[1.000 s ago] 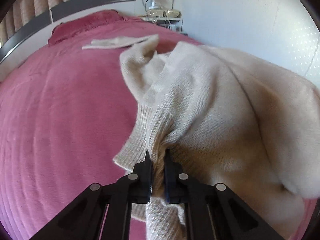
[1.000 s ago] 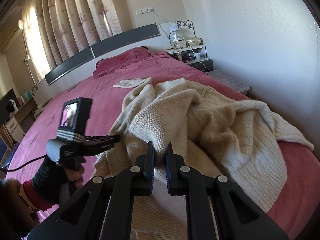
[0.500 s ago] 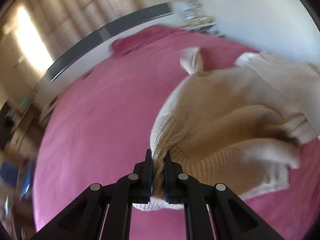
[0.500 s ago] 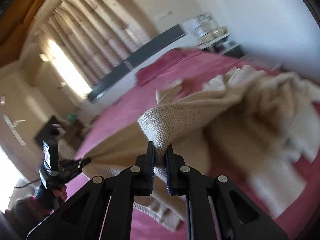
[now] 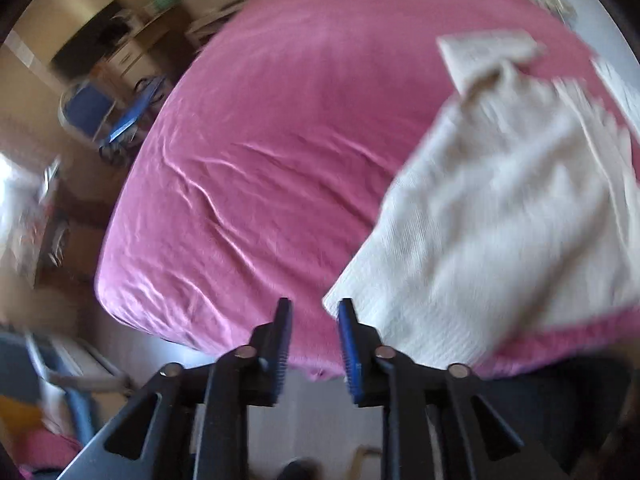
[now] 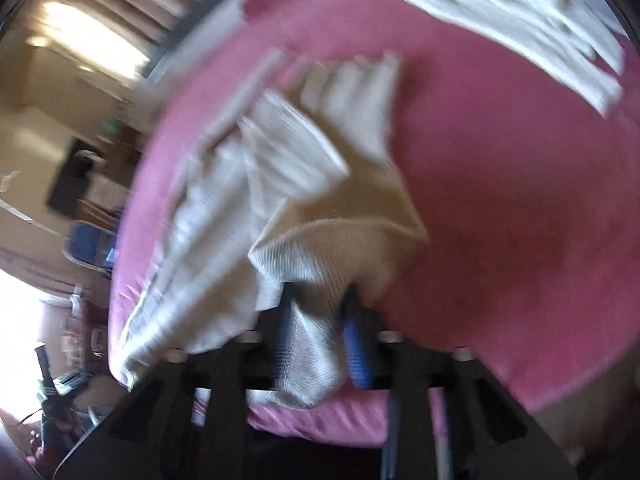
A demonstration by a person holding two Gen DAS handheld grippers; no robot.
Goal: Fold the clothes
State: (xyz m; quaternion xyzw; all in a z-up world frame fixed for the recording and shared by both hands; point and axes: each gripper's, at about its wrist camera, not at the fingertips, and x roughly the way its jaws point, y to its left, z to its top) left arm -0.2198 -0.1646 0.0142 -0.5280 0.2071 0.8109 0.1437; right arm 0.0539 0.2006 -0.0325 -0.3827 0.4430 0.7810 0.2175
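Observation:
A cream knit sweater lies spread on the pink bed, blurred by motion. My left gripper hovers over the bed's near edge with its jaws opening. Only pink sheet shows between them, and the sweater's near corner lies just beside the right fingertip. In the right wrist view the sweater is bunched and creased. My right gripper has its jaws opening, with a fold of the sweater's hem still hanging loose between them.
A second cream garment lies farther up the bed, seen also as a pale piece beyond the sweater. Past the bed's left edge stand a blue chair and a desk with a dark screen. Floor shows below the near edge.
Both grippers swept the sweater across the bed toward its near edge, and it now lies spread out. Both jaws went from shut on the knit to apart; the left one has let go.

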